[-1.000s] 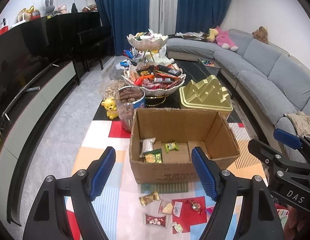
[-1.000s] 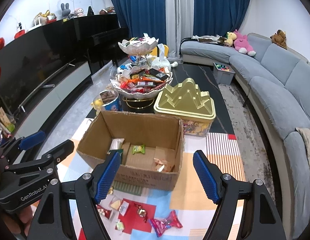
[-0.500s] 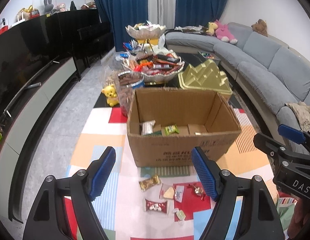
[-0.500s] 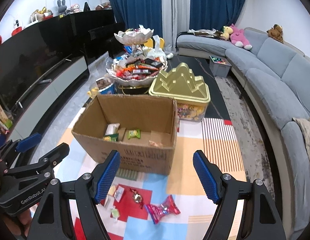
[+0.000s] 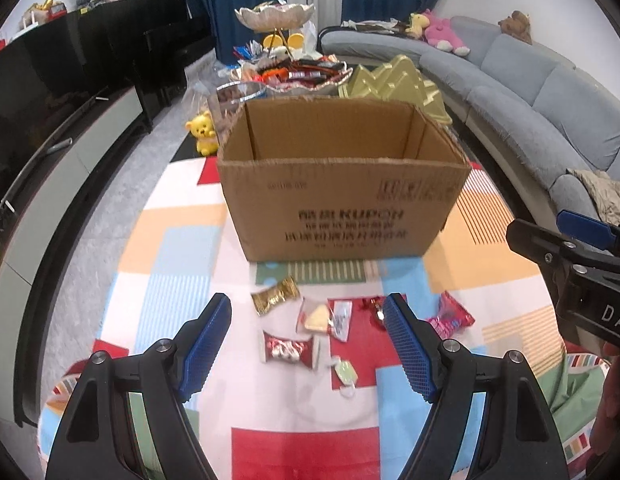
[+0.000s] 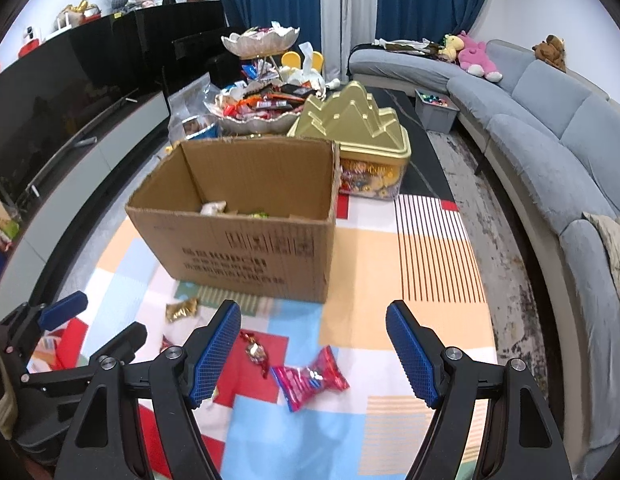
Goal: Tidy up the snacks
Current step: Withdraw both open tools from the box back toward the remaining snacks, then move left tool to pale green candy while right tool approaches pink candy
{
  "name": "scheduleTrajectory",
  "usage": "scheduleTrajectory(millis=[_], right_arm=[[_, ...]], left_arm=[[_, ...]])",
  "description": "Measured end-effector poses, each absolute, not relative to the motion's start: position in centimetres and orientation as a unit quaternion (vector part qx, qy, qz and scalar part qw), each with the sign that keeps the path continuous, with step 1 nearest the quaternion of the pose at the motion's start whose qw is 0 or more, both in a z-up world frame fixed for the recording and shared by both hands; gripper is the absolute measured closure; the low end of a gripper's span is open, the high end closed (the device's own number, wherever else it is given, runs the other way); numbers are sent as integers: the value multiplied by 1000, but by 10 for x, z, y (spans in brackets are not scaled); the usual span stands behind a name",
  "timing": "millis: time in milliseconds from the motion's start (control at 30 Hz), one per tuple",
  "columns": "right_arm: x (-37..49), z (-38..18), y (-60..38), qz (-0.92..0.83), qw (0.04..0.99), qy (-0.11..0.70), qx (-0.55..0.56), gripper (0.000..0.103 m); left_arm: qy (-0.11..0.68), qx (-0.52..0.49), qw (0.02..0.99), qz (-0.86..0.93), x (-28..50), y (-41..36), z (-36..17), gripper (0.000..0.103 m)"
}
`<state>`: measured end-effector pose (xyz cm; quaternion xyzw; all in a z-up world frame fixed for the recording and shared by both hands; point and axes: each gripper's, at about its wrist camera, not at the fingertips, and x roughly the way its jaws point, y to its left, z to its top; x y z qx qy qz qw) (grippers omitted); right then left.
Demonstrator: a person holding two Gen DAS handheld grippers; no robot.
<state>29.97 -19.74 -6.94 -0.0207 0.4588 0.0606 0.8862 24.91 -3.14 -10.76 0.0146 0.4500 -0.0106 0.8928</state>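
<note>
An open cardboard box (image 5: 341, 196) stands on a colourful mat; it also shows in the right wrist view (image 6: 246, 220) with a few snacks inside. Loose snacks lie in front of it: a gold wrapper (image 5: 276, 300), a clear pack with a yellow piece (image 5: 315, 316), a red-and-white pack (image 5: 288, 350) and a pink packet (image 6: 310, 378). My left gripper (image 5: 308, 344) is open and empty, low over these snacks. My right gripper (image 6: 313, 352) is open and empty above the pink packet.
Behind the box stand a tiered snack bowl (image 6: 258, 116), a gold tin (image 6: 357, 132), a clear jar (image 5: 238, 98) and a yellow bear (image 5: 202, 136). A grey sofa (image 6: 549, 140) runs along the right, a black TV unit (image 5: 50, 128) along the left.
Both grippers have dropped lower and pulled back from the box toward the loose snacks on the mat. Both stay open and empty.
</note>
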Motion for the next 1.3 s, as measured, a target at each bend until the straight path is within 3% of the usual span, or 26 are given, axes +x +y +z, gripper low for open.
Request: scheduleTrajectory(millis=[300,400,1300], right_arm=[[288,-95,-198,87,874,476,-45,27],[286,-104,-197,93,870,482,-53,19],[297,-173,-195,132,822,545,-99,18]], left_arm=[[466,13,884,0,235,-40,-133,25],[474,12,880,1,234,-42,-141,25],[536,-1,844,24,238,-47,-208,26]])
